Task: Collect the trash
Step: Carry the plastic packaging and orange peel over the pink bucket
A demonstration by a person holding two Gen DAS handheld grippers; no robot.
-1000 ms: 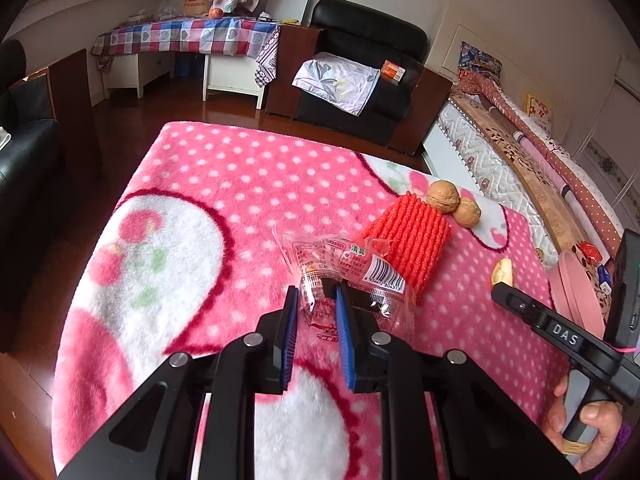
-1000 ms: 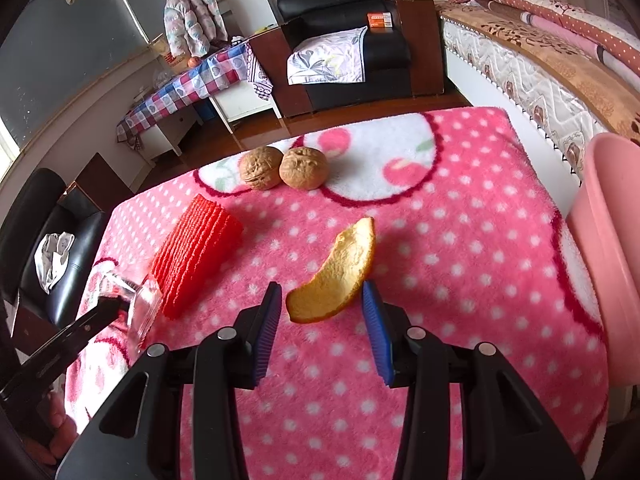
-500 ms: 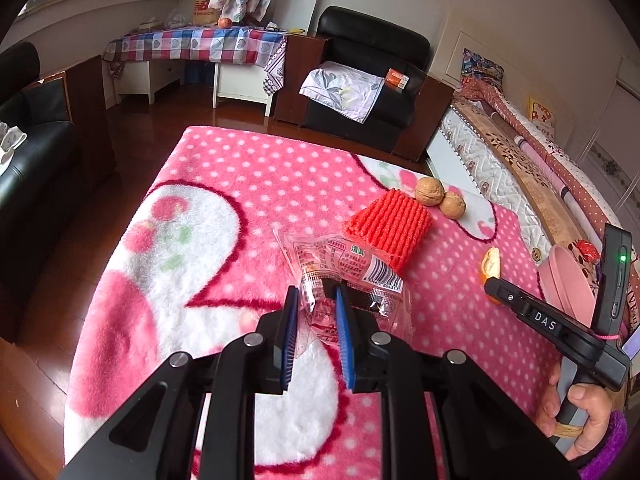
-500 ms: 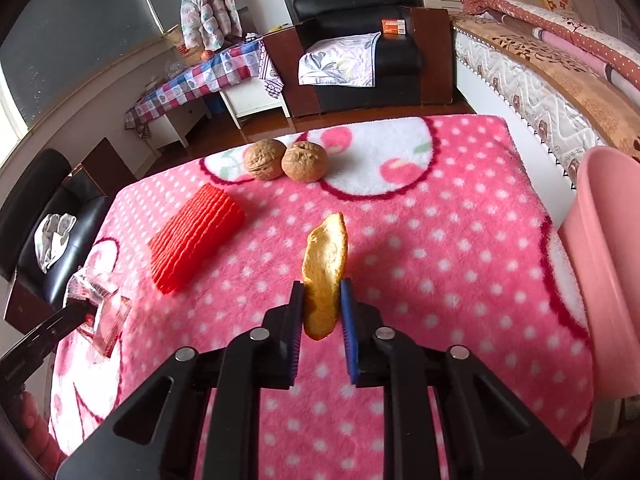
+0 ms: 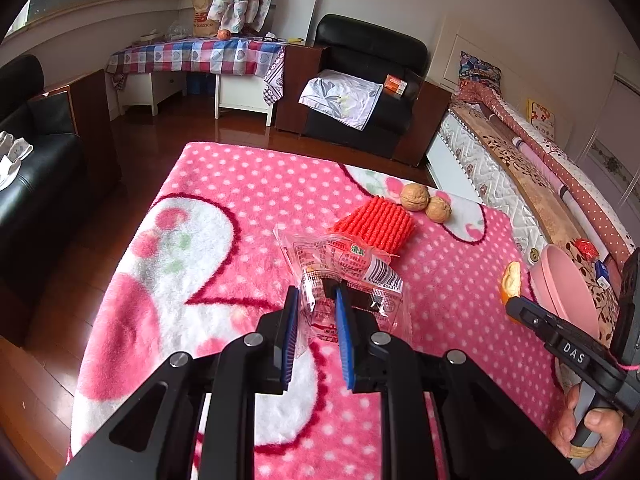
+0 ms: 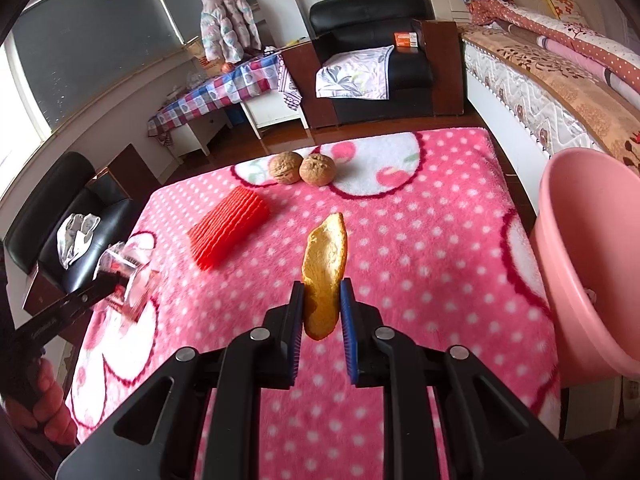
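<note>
Left gripper clamped on clear plastic snack wrapper, wrapper lifted off pink polka-dot blanket. Right gripper clamped on orange peel, peel upright between blue pads, clear of blanket. Pink plastic bin at blanket's right edge, near right gripper. Red ribbed foam sleeve lying mid-blanket; two walnuts touching each other, beyond it.

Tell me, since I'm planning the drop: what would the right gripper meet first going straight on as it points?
Probably the pink blanket just past the orange peel held by the right gripper, short of the walnuts; depth is unclear.
</note>
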